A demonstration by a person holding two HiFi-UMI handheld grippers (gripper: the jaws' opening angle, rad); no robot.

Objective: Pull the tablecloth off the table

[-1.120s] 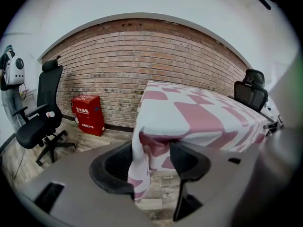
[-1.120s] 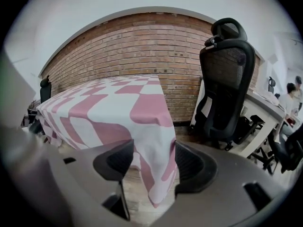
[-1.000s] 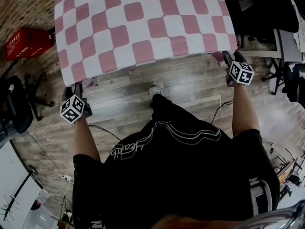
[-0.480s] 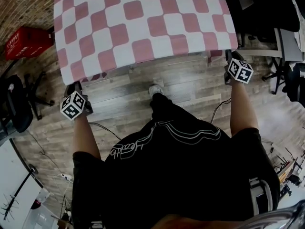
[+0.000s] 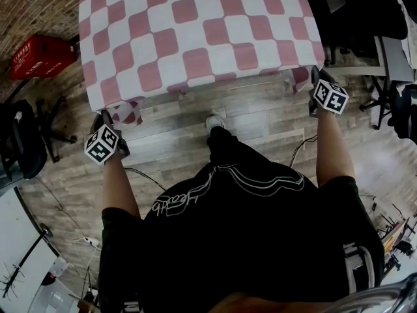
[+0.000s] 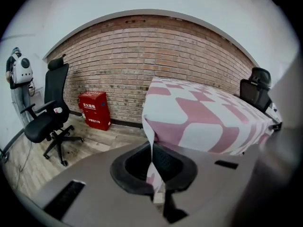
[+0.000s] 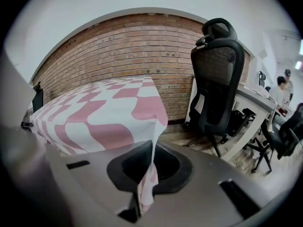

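A pink-and-white checked tablecloth [image 5: 195,38] covers the table ahead of me, and its near edge hangs over the front. My left gripper [image 5: 109,119] is at the near left corner, and my right gripper [image 5: 313,78] is at the near right corner. In the left gripper view the cloth [image 6: 203,112] runs down into the left gripper [image 6: 158,197], whose jaws have just been closing and now pinch the corner. In the right gripper view the cloth [image 7: 109,112] likewise hangs into the right gripper [image 7: 143,198], whose jaws have just closed on it.
A red crate [image 5: 36,56] stands by the brick wall [image 6: 142,51] at the left. One black office chair [image 5: 23,142] is at my left and another [image 7: 220,79] at the right by a desk [image 5: 394,60]. The floor is wood, with cables [image 5: 140,173] near my feet.
Both grippers have shut on the cloth's near corners. The corners now bunch and hang toward the grippers; the hands have barely moved.
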